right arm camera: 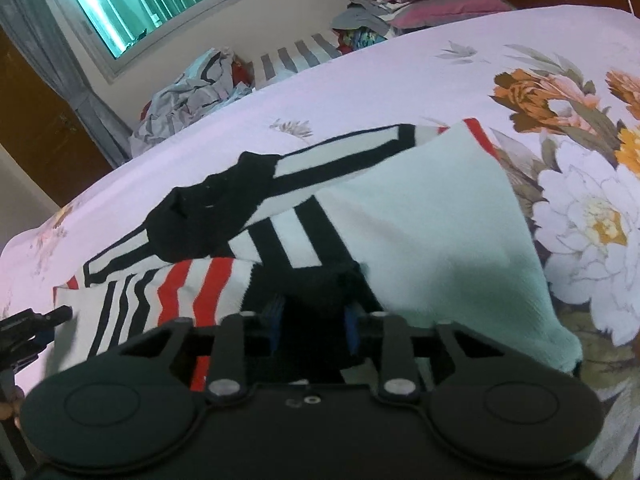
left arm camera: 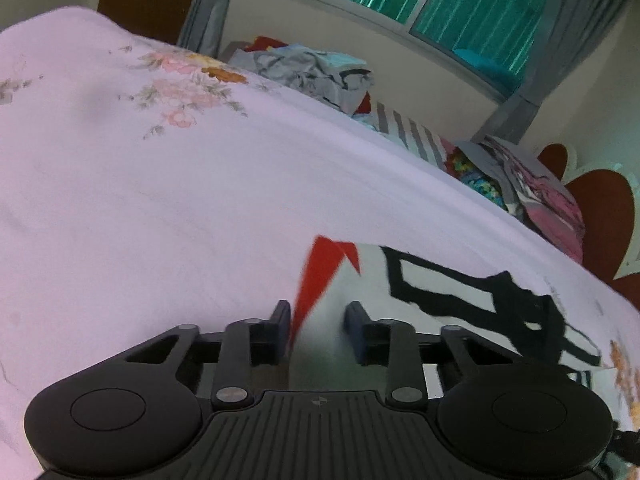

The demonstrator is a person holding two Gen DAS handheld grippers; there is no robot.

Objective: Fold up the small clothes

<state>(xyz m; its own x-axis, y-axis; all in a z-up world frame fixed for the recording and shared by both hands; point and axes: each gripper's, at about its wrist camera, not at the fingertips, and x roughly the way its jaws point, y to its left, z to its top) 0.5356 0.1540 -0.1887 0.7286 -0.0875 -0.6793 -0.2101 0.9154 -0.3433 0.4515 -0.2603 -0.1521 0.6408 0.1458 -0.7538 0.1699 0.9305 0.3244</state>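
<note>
A small white garment (right arm camera: pixel 436 216) with black and red stripes is spread on the bed (left arm camera: pixel 120 208), over its floral sheet. The right hand-held gripper (right arm camera: pixel 310 322) is clamped on a black edge of the garment, while white and red cloth is seen between the parted fingers of the left hand-held gripper (left arm camera: pixel 318 332); whether that cloth is gripped cannot be told. A pile of clothes (right arm camera: pixel 192 92) lies beyond the far edge of the bed, under the window (left arm camera: pixel 420 4).
</note>
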